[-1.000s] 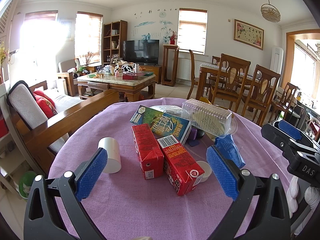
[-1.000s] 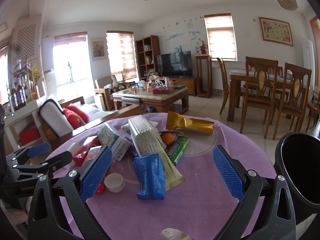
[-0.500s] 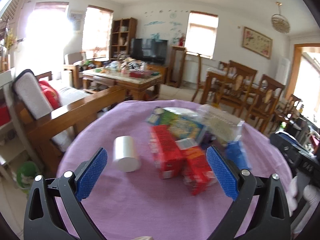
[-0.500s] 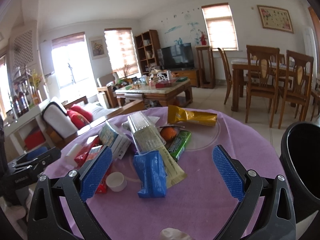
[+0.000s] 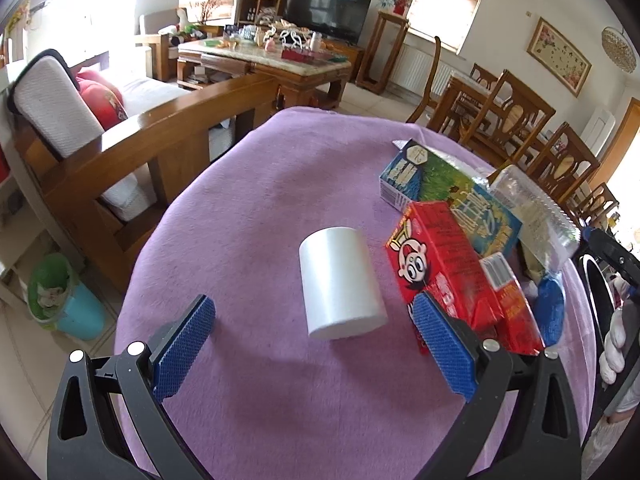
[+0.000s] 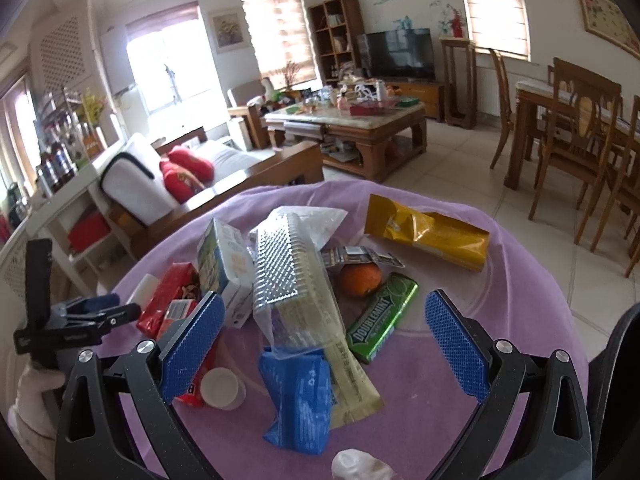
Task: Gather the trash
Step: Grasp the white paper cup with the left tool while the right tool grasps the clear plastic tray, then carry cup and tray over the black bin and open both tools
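Observation:
A white paper cup (image 5: 340,282) lies on its side on the purple tablecloth (image 5: 260,208). My left gripper (image 5: 314,344) is open just short of it, one pad on either side. Red drink cartons (image 5: 444,268) and a blue-green carton (image 5: 448,196) lie right of the cup. My right gripper (image 6: 326,344) is open above a pile: a blue packet (image 6: 298,396), a clear plastic box (image 6: 290,276), a green gum pack (image 6: 382,318), an orange (image 6: 360,278), a yellow bag (image 6: 428,232) and a small white cup (image 6: 222,388).
A black bin (image 6: 616,364) stands at the table's right edge. A crumpled white wad (image 6: 360,466) lies near the front edge. A wooden sofa (image 5: 132,148) is left of the table, dining chairs (image 6: 576,120) to the right. The left gripper shows in the right wrist view (image 6: 80,314).
My left gripper has swung left and come down toward the white cup, which now lies between its pads. My right gripper has tilted down a little over the pile.

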Tool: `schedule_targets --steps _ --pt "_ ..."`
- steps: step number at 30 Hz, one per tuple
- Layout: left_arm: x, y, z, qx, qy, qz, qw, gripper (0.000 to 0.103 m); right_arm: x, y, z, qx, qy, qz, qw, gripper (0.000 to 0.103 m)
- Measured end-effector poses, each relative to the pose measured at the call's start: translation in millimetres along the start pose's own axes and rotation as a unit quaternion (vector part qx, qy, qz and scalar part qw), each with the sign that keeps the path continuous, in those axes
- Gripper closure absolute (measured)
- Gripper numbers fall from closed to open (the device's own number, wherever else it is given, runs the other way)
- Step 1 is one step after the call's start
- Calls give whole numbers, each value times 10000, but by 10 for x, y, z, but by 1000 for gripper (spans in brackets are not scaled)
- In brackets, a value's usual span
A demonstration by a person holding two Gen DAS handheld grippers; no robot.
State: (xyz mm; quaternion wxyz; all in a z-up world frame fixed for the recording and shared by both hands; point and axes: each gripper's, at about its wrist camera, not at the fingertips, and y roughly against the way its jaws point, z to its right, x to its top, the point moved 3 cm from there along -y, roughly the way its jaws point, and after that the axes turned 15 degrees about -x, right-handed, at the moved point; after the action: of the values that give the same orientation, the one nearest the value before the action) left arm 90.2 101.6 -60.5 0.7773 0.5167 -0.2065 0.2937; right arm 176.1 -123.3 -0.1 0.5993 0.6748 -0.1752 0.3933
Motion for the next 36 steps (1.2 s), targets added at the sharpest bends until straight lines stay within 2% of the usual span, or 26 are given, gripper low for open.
schedule_targets --steps 4,6,7,8,10,15,17,25,32,36 --pt "13 -27 7 148 -80 -22 9999 9 86 -316 -106 36 264 -349 9990 4" --pt "14 -12 -19 220 -91 8 9997 19 80 -429 -124 227 311 -445 9983 10" --pt "4 9 -31 252 -80 37 9996 29 68 -463 -137 257 332 -440 9981 23" --pt "-6 33 -49 233 -29 87 9997 43 58 -483 -155 242 337 -439 9982 43" --pt "37 -27 -121 33 173 -14 9998 63 32 -500 -164 268 271 -425 9984 56" --pt "37 8 -131 -65 283 -8 9996 63 12 -398 -170 487 77 -209 9986 61" --pt "18 78 -136 -259 371 124 9989 63 16 -294 -137 556 -40 -99 9984 61" --pt "43 356 137 -508 162 639 9965 63 95 265 54 738 -443 442 9953 61" --pt "81 593 743 -968 -324 858 9911 63 -109 727 326 737 -707 639 9927 61" --pt "86 551 1261 -1281 -683 861 9856 63 -317 996 686 594 -917 766 9911 61"
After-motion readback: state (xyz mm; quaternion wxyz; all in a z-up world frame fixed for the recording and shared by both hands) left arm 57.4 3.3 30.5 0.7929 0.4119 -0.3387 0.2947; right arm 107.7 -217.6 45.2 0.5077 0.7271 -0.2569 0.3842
